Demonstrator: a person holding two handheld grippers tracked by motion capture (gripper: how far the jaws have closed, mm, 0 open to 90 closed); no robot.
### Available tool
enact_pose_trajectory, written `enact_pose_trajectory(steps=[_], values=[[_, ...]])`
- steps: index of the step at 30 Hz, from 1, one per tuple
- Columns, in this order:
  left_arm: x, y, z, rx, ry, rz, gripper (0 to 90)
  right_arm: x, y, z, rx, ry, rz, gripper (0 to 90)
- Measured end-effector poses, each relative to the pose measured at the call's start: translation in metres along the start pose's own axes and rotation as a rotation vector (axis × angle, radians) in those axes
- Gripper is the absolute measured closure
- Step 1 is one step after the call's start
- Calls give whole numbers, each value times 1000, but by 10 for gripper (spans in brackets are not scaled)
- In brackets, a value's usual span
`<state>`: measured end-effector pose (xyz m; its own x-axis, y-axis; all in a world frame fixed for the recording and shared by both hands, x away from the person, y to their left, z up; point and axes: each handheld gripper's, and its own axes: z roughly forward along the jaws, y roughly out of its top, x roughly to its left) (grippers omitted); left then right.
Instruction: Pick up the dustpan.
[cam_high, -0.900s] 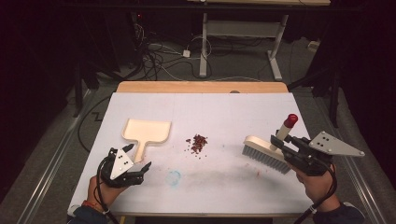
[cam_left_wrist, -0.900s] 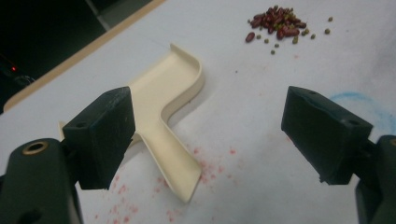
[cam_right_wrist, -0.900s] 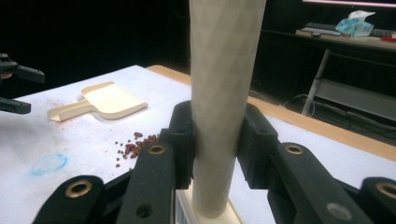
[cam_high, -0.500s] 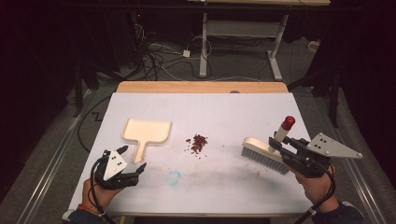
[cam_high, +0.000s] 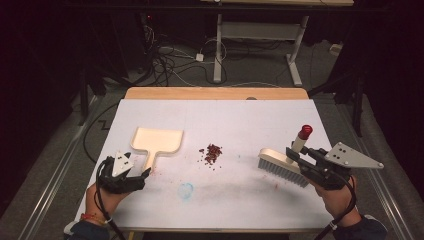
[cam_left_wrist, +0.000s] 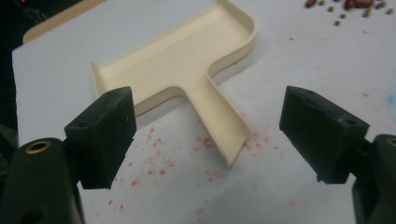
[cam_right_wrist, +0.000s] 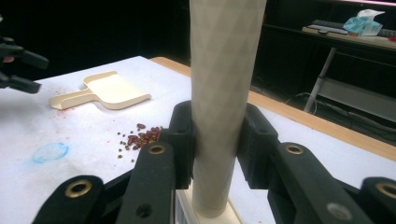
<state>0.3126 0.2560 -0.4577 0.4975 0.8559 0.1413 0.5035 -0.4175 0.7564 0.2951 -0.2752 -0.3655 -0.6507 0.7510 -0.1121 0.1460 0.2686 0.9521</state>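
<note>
A cream dustpan (cam_high: 157, 141) lies flat on the white table cover, its handle (cam_left_wrist: 223, 126) pointing toward my left gripper (cam_high: 142, 174). That gripper is open, its jaws wide on either side of the handle's end (cam_left_wrist: 212, 135) without touching it. My right gripper (cam_high: 295, 155) is shut on the pale handle (cam_right_wrist: 223, 93) of a brush (cam_high: 282, 168), whose bristles rest on the table at the right and whose handle ends in a red tip (cam_high: 305, 131). A small pile of red beans (cam_high: 212, 153) lies between dustpan and brush, and the right gripper view shows the pile (cam_right_wrist: 140, 137) too.
Red stains dot the cover near the dustpan handle (cam_left_wrist: 159, 158), and a faint blue ring mark (cam_high: 186, 189) sits near the front. The table's wooden far edge (cam_high: 215, 93) borders a dark floor with cables and a desk frame.
My left gripper has drifted slightly left and toward the table's front edge, then turned back toward the dustpan handle. The right gripper with the brush has hardly moved.
</note>
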Motion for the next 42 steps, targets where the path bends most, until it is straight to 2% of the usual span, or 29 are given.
enact_pose_trajectory(steps=[2,3,4,5,7,11,17,19,21,25,32,33,42], values=[[8,6,10,47,-35,-91,194,1,0,1,2,-4,2,700],[10,7,16,75,-50,-120,194,1,0,1,2,-5,-1,700],[9,6,31,123,-84,-157,200,1,0,2,3,-6,0,700],[9,6,31,123,-84,-157,209,1,0,2,3,-6,0,700],[6,2,45,184,-89,-158,209,1,-1,2,10,-10,3,700],[9,4,63,215,-104,-209,220,1,-3,3,19,-20,-3,700],[7,12,74,208,-79,-214,256,3,-4,4,22,-16,0,699],[8,13,76,197,-65,-228,320,3,-4,6,25,-12,-1,699],[8,15,78,191,-56,-233,341,3,-5,7,26,-11,-4,699],[11,15,80,170,-49,-246,482,4,-5,8,30,-7,5,699],[11,11,80,147,-32,-250,576,4,-7,10,40,-6,7,699],[11,11,79,144,-28,-254,629,4,-7,11,40,0,1,699],[12,12,78,139,-26,-232,632,4,-8,12,43,10,-2,699]])
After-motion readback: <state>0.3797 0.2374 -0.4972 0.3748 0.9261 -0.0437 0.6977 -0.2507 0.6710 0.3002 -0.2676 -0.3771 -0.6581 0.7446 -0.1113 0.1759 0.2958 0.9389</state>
